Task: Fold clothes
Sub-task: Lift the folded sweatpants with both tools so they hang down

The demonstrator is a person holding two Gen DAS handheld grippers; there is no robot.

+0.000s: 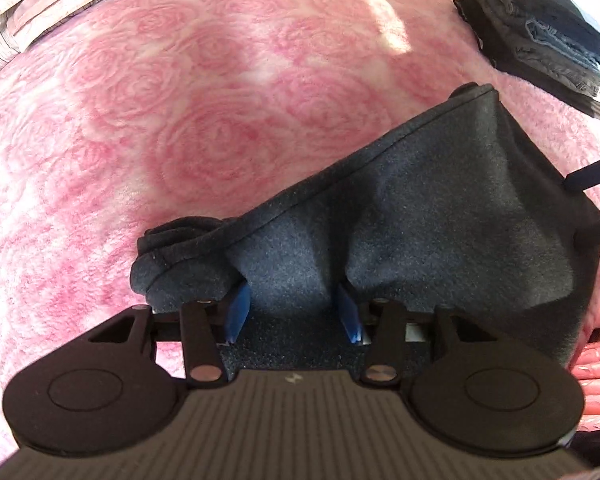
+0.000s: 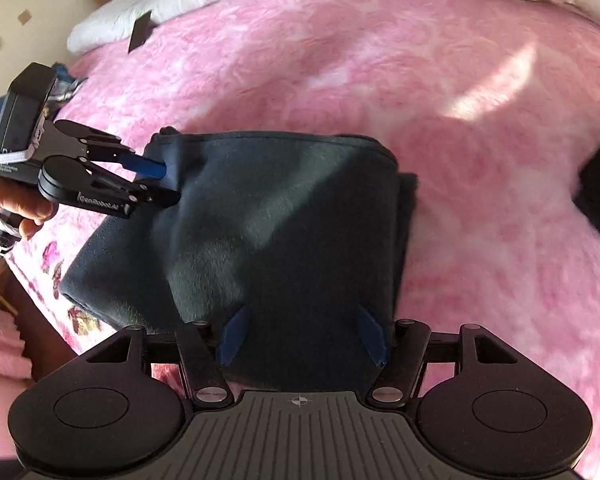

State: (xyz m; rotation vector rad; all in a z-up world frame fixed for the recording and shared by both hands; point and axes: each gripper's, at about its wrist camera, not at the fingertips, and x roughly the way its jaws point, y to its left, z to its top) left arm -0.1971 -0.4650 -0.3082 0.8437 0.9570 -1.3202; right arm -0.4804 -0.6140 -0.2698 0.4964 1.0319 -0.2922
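Fleece, dark navy and thick, is making up the garment (image 2: pixel 284 216) that both grippers are working on; it is lying partly folded on the pink blanket (image 2: pixel 440 80) of the bed, near the front edge. The left gripper (image 1: pixel 294 312) is pushing its jaws into the cloth at the garment's left corner; they are standing moderately apart with fabric bunched between and over the tips, so whether they are truly pinching it I cannot tell. The right gripper (image 2: pixel 302 336) is doing the same at the near edge, its blue fingers (image 2: pixel 232 332) spread wide and buried in the fleece, not visibly closed on it.

Slipping is probably the main risk: fleece this bulky is likely to slide out of a loose pinch, or only the top layer may be caught, so the fold would be coming apart or going crooked. Uneven pulling between the two sides could also be dragging the whole bundle across the plush blanket.

Folded dark clothes (image 1: pixel 540 32) are sitting stacked well apart at the far right, and a white pillow (image 2: pixel 156 4) is lying at the head of the bed; neither is standing in the way.
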